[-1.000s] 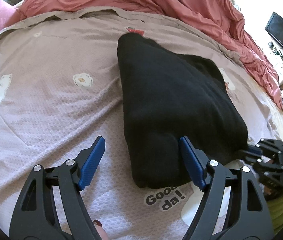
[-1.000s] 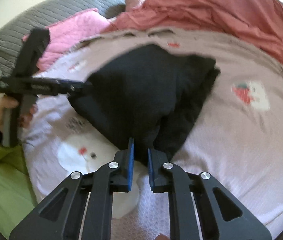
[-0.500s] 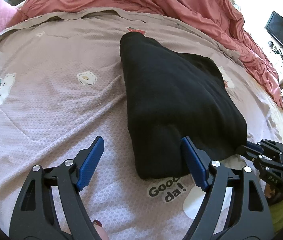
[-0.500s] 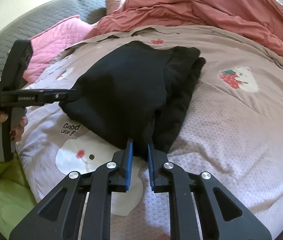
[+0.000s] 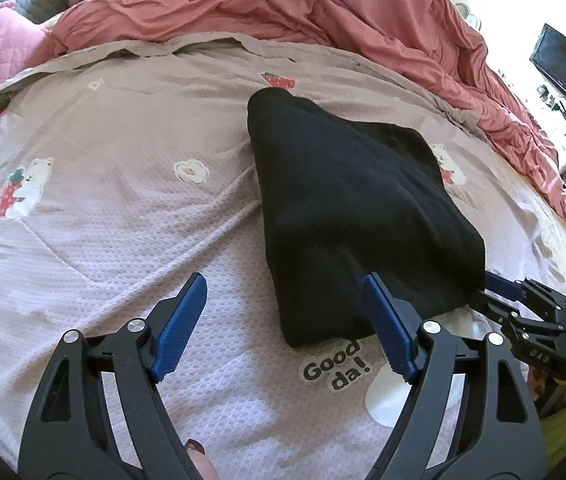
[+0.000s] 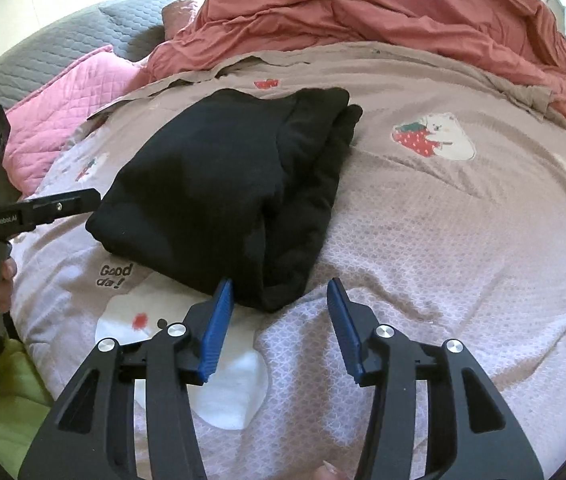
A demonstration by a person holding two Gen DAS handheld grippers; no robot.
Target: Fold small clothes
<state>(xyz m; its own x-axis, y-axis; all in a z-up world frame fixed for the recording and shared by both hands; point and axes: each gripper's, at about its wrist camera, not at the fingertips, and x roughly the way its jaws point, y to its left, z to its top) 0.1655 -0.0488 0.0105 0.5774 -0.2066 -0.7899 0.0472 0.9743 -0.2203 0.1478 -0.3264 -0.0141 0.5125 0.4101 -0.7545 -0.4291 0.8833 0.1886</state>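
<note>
We see the folded black garment [image 5: 355, 216] lying on the mauve bedspread [image 5: 123, 208], centre right in the left wrist view. Our left gripper [image 5: 283, 320] stands wide apart, empty, its right pad just at the garment's near edge. Our right gripper [image 6: 279, 312] is opening, the garment's near corner lying loose between its pads.

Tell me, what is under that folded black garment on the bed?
The black garment lies on a mauve printed bedspread. Beside its near corner the words "Good da!" and a white patch show; whatever print lies beneath the cloth is covered.
</note>
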